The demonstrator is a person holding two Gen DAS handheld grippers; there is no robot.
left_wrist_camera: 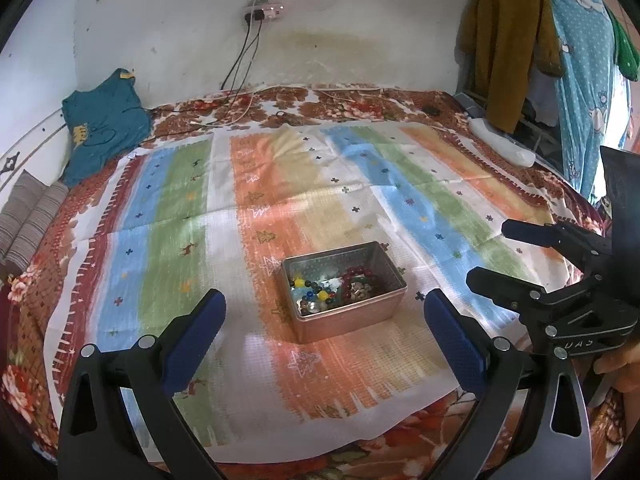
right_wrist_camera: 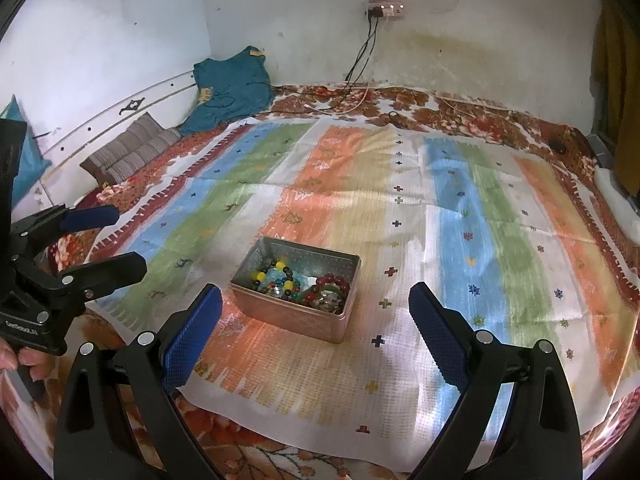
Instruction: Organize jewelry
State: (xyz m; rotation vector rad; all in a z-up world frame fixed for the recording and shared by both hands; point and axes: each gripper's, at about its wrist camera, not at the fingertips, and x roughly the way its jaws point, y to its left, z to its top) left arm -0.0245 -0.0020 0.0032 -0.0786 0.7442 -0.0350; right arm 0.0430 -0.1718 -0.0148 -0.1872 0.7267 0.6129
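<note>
We hold our left tool (left_wrist_camera: 324, 332) and right tool (right_wrist_camera: 316, 320) wide apart near the box (left_wrist_camera: 344, 292) of beads (left_wrist_camera: 336, 286).

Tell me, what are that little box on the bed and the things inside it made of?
The box looks like thin sheet metal, a tin: its inner walls are silvery and faintly embossed, its outside has a pinkish sheen. The beads look like glass or plastic; they are glossy, and some blue ones seem see-through. The dark red bracelet could be polished stone or plastic; its shine alone cannot settle it.
</note>
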